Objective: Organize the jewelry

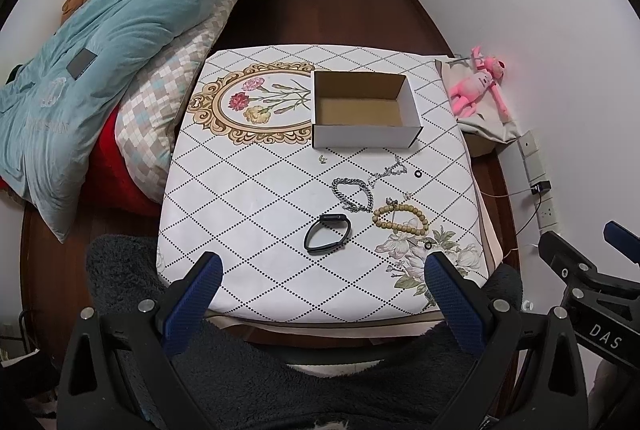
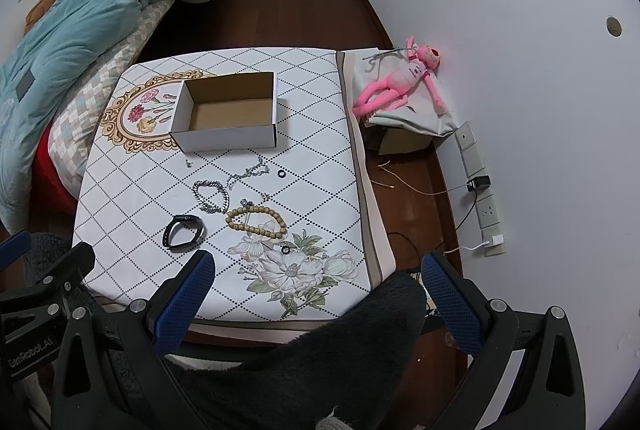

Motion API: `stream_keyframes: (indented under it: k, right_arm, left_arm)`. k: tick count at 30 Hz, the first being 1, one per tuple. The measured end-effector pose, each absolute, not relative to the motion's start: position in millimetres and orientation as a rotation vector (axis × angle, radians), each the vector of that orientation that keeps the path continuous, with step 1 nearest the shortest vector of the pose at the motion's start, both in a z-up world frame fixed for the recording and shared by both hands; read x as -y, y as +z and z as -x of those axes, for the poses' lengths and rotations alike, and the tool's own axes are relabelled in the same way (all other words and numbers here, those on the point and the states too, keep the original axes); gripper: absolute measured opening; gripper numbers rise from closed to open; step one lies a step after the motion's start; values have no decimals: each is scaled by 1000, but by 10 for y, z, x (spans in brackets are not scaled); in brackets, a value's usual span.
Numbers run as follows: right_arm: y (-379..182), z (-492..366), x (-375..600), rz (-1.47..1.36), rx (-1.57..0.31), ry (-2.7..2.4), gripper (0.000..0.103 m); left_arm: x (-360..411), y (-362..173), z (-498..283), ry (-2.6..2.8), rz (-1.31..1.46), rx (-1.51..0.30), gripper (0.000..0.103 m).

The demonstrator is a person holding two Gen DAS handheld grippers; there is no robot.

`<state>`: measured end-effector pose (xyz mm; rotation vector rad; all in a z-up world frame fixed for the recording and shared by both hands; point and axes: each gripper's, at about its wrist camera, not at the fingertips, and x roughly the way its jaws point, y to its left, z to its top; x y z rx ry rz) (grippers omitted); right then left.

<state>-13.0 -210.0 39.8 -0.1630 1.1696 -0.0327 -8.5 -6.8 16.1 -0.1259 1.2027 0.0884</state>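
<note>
My left gripper (image 1: 324, 270) spread wide and empty at lower centre, black smart band (image 1: 328, 233) mid-frame on the tablecloth (image 1: 248, 197), silver chain bracelet (image 1: 353, 193) just above it, wooden bead bracelet (image 1: 401, 218) to its right, open cardboard box (image 1: 364, 109) above, my right gripper (image 2: 318, 272) likewise spread wide, holding nothing.

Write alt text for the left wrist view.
Jewelry lies loose on a patterned tablecloth before an empty cardboard box: a black smart band, silver chain bracelet and wooden bead bracelet. The left gripper hovers, jaws open.
</note>
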Motion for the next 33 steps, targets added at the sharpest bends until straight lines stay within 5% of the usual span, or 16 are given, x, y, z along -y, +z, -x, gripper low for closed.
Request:
stream_keyframes:
  k: [33]
  right_arm:
    - [537,196,2085,148,-1122,-29,103]
  left_arm:
    - [40,212,105,80,122,-1152,103]
